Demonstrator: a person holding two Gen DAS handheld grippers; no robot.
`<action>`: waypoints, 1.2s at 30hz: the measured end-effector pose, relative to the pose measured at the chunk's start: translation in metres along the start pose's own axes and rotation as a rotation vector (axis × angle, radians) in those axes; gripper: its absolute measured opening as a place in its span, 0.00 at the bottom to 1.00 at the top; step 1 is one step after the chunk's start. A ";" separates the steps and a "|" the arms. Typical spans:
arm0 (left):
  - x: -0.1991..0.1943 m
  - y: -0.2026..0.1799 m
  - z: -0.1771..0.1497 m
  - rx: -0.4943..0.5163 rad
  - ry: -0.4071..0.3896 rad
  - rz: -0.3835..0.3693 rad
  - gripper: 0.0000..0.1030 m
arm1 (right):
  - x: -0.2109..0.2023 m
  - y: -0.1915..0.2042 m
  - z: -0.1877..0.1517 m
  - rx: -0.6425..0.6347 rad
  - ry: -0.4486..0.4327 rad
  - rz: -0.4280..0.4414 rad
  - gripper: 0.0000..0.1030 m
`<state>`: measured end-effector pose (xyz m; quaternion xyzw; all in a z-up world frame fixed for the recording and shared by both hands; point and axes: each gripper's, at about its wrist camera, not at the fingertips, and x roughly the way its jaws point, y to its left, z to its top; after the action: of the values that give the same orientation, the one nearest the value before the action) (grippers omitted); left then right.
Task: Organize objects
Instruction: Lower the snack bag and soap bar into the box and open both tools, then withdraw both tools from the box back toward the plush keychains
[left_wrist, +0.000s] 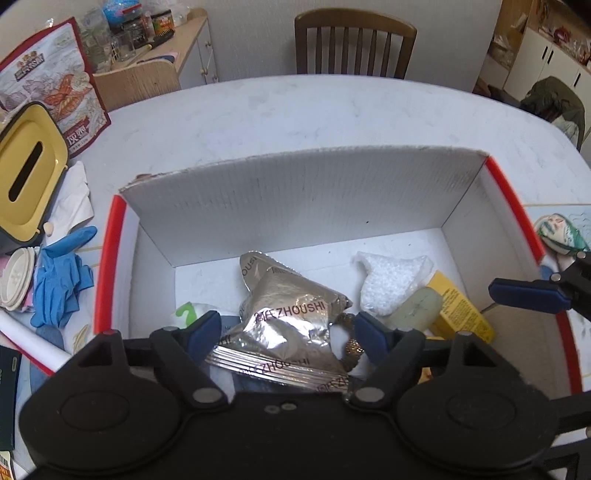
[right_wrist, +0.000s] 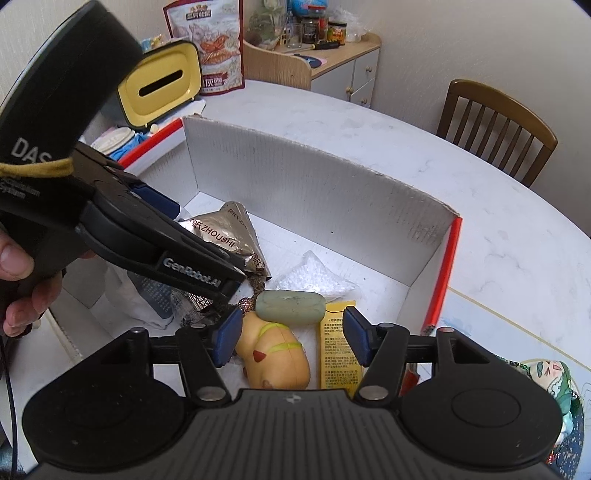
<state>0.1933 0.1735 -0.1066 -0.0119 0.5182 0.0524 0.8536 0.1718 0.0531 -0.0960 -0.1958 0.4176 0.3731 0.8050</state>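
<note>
Left tool (left_wrist: 288, 334) wide over foil packet (left_wrist: 291, 325); right tool (right_wrist: 291, 338) apart, empty, inside box (left_wrist: 303, 199).

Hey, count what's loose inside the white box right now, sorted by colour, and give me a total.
Silver: 1, foil packet
White: 1, bubble wrap
Pale green: 1, soap bar
Yellow: 1, carton
Tan: 1, toy figure
Total: 5; more lies hidden under the packet.
</note>
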 end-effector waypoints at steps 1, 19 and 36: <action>-0.003 -0.001 -0.001 0.000 -0.008 0.001 0.76 | -0.003 -0.001 0.000 0.004 -0.005 0.003 0.59; -0.073 -0.030 -0.018 0.000 -0.176 -0.047 0.77 | -0.071 -0.006 -0.011 0.031 -0.136 0.055 0.63; -0.118 -0.082 -0.036 0.053 -0.296 -0.090 0.97 | -0.135 -0.047 -0.064 0.161 -0.234 0.082 0.74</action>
<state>0.1153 0.0804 -0.0212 -0.0048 0.3870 0.0014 0.9221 0.1232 -0.0767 -0.0219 -0.0687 0.3569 0.3913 0.8454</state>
